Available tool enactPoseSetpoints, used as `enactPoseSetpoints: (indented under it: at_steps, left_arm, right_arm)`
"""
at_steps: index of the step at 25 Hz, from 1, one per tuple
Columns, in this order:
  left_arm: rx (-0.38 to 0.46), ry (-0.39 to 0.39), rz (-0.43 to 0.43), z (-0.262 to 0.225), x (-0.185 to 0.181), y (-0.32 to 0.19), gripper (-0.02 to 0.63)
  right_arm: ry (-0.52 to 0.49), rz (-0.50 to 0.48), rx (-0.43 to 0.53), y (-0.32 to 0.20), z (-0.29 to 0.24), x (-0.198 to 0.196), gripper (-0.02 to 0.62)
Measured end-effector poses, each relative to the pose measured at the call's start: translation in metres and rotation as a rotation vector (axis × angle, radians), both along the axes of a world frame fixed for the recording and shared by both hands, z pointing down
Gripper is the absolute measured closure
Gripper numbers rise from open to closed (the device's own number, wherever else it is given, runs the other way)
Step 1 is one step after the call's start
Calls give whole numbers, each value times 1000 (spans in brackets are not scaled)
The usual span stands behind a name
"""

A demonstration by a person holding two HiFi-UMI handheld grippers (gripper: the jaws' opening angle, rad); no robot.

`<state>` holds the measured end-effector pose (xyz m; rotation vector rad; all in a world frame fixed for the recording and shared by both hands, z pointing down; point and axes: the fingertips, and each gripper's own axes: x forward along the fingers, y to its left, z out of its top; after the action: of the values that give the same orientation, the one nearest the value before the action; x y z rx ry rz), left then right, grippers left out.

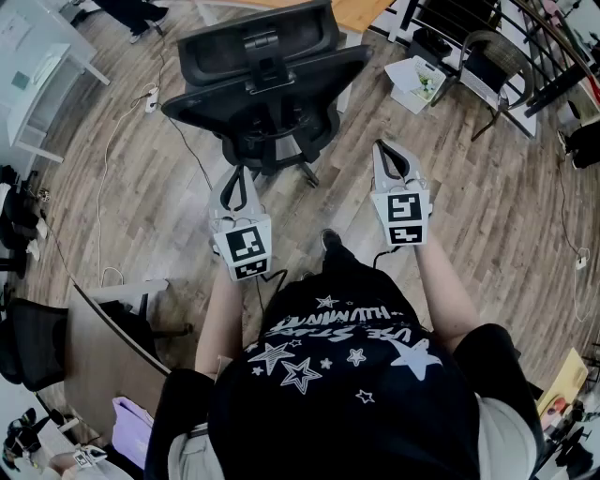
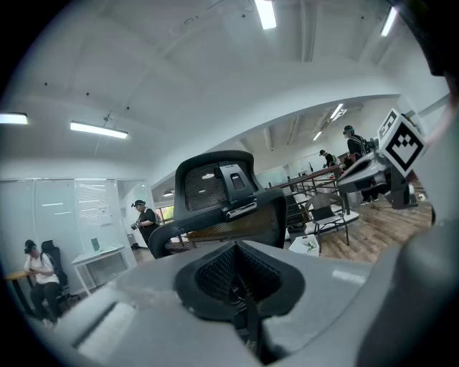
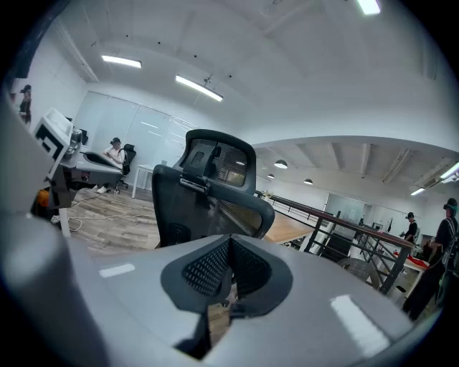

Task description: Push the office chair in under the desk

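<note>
**So, chair's out on the open floor, nobody touching it yet**

The office chair (image 1: pixel 267 84) stands just ahead of the person, backrest toward them. What looks like the desk's wooden top (image 1: pixel 361 11) is right beyond it. Left gripper (image 1: pixel 240 173) and right gripper (image 1: pixel 389 150) both have their jaws pressed together with nothing in them, and both stop short of the backrest.

If it were me, I'd set both closed tips on the backrest, one on each side, and push evenly so the seat doesn't swivel off line.

Only the head view shows the wheeled base and a loose cable (image 1: pixel 111 155) on the floor to its left. The right gripper view gives the best look at the wooden top and a black railing (image 3: pixel 337 240) behind the chair.
</note>
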<state>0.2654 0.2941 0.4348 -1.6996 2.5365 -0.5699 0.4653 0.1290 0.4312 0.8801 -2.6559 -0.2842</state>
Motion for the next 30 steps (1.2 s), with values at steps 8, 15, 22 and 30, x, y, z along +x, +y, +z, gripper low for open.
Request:
enactPoseSetpoints:
  at_steps: [8,15,22,30]
  left_arm:
    - [-7,12,11,1,10,12,604]
    - [-23,34,9,8,12,32,604]
    - [-6,23,-18,5,-3,39,604]
    - [-24,-27,-9,1,-30,20,594]
  right_arm:
    - [16,-20,-2,16,1,3,594]
    - [6,-34,47,30,-6,0,594]
    - [-11,30,154,28,-11,7,592]
    - [-11,99,216,-14,-14,-13,592]
